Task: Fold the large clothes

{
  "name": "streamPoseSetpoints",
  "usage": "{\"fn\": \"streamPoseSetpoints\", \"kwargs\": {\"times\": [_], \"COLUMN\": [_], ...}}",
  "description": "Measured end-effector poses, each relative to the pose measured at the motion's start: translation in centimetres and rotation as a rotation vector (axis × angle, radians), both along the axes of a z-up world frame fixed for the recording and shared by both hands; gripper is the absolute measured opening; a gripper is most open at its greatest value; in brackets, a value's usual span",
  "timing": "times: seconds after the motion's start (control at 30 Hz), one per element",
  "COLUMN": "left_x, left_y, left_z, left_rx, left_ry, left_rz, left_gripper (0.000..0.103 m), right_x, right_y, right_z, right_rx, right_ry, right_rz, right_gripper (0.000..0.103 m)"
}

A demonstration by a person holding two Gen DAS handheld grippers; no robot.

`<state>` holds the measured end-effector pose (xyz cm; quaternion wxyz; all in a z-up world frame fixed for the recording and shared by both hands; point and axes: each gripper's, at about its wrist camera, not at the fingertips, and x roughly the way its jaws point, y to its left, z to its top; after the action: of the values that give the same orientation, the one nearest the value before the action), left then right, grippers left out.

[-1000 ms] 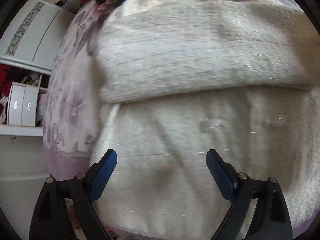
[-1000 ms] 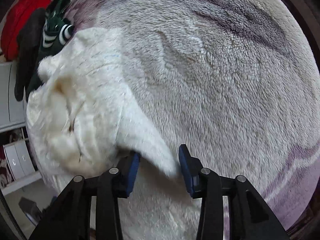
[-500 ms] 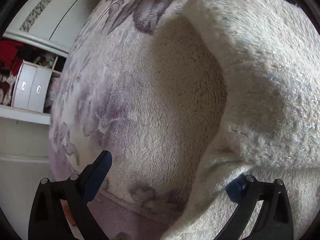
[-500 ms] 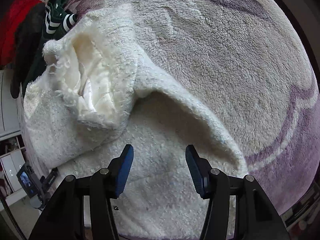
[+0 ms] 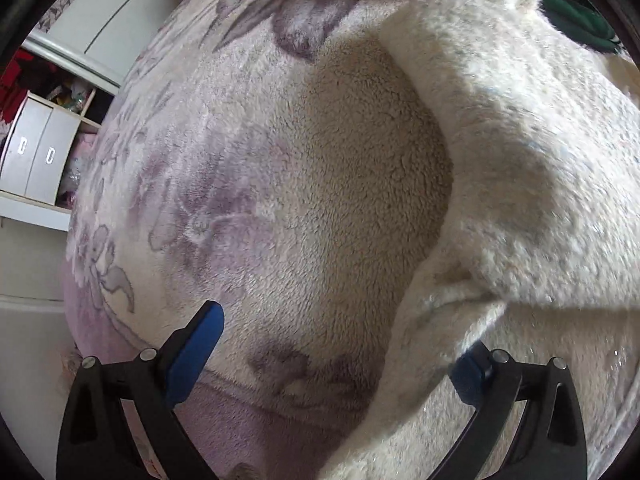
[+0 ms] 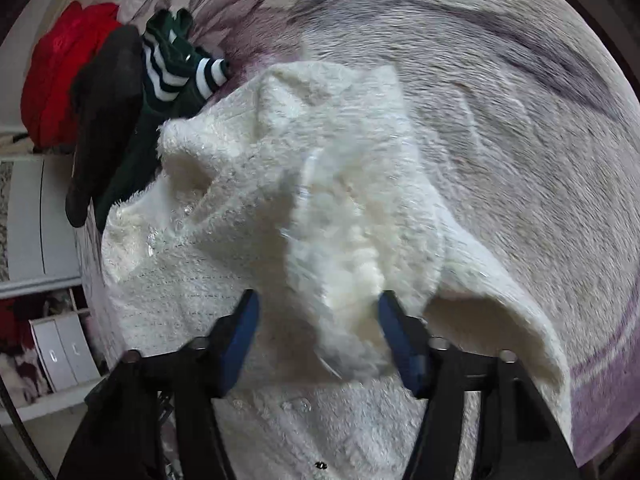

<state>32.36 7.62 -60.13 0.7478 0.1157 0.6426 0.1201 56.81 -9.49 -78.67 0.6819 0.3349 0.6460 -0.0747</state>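
Note:
A fluffy cream sweater (image 6: 248, 248) lies on the floral fleece blanket (image 6: 500, 128); a sleeve is folded across its body. My right gripper (image 6: 320, 328) hovers over it, its jaws closing around a raised fold of cream fabric (image 6: 340, 264) that stands between them; the blue pads (image 6: 244, 320) do not visibly press it. In the left wrist view the sweater (image 5: 520, 168) fills the right side. My left gripper (image 5: 332, 360) stands wide open at the sweater's left edge, mostly over bare blanket (image 5: 280, 200). The sweater's hem drapes over its right fingertip (image 5: 466, 372).
A pile of other clothes lies at the blanket's far left: red (image 6: 60, 68), black (image 6: 104, 120), and green with white stripes (image 6: 176, 60). A white wardrobe (image 5: 120, 12) and small drawers (image 5: 36, 156) stand beyond the bed's edge.
The left gripper slid off the sweater's body to its left edge and opened wider. The right gripper moved from the sleeve tip onto the sweater, where a raised fold now sits between its fingers.

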Motion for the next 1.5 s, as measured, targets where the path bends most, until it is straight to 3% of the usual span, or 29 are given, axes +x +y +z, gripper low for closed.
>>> {"fn": "streamPoseSetpoints", "kwargs": {"times": [0.07,0.2,0.3,0.33,0.43,0.47,0.53,0.63,0.73,0.9,1.0,1.07,1.1,1.17,1.2,1.27,1.37,1.5], "left_x": [-0.9,-2.9,-3.9,-4.0,-4.3,-4.4,-4.4,-4.6,-5.6,-8.1,-9.9,-11.1,-11.7,-13.2,-14.0,-15.6,-17.8,-20.6], "left_y": [-0.2,-0.2,-0.4,-0.4,-1.0,-1.6,-2.7,-4.6,-7.5,-12.8,-16.0,-18.7,-19.9,-23.0,-24.8,-29.2,-35.8,-43.9], "left_z": [1.1,3.1,4.3,4.6,5.0,5.2,5.5,6.1,6.2,6.3,6.2,6.0,5.9,5.9,5.9,5.7,5.1,4.2], "left_rx": [-0.002,0.008,0.014,0.010,0.002,0.001,0.003,-0.019,-0.032,-0.025,0.038,0.117,0.152,0.240,0.277,0.353,0.386,0.329], "left_ry": [-0.014,-0.047,-0.068,-0.073,-0.066,-0.069,-0.074,-0.080,-0.066,-0.037,-0.040,-0.031,-0.023,-0.013,-0.009,0.008,0.041,0.067], "left_rz": [-0.001,-0.001,0.004,0.010,0.008,0.002,-0.020,-0.040,-0.070,-0.104,-0.109,-0.108,-0.113,-0.134,-0.153,-0.216,-0.304,-0.379], "left_gripper": [0.103,0.103,0.103,0.103,0.103,0.103,0.103,0.103,0.103,0.103,0.103,0.103,0.103,0.103,0.103,0.103,0.103,0.103], "right_x": [1.3,1.5,1.6,2.2,3.1,2.3,0.1,-4.5,-9.2,-15.3,-19.3,-22.2,-22.6,-22.3,-22.0,-21.4,-21.2,-22.2], "right_y": [1.6,3.2,2.1,1.4,-1.4,-2.6,-4.2,-5.6,-6.4,-7.1,-8.1,-9.1,-9.6,-10.5,-11.1,-12.6,-15.6,-20.9], "right_z": [2.2,10.0,11.3,10.1,3.9,3.1,3.6,6.2,6.6,1.2,-4.0,-6.8,-6.6,-4.9,-3.6,-1.0,1.6,2.6], "right_rx": [-0.095,-0.200,-0.265,-0.260,-0.214,-0.180,-0.103,-0.100,-0.115,-0.122,-0.169,-0.064,-0.024,-0.018,-0.053,-0.146,-0.286,-0.353], "right_ry": [-0.036,-0.245,-0.280,-0.260,0.001,0.036,-0.001,-0.007,0.084,0.284,0.419,0.494,0.485,0.459,0.440,0.394,0.341,0.346], "right_rz": [0.064,0.093,0.100,0.102,0.112,0.070,-0.014,-0.029,0.028,0.153,0.226,0.202,0.202,0.268,0.302,0.373,0.429,0.371], "right_gripper": [0.009,0.009,0.010,0.011,0.013,0.016,0.046,0.052,0.058,0.058,0.043,0.043,0.044,0.057,0.062,0.062,0.069,0.069]}}
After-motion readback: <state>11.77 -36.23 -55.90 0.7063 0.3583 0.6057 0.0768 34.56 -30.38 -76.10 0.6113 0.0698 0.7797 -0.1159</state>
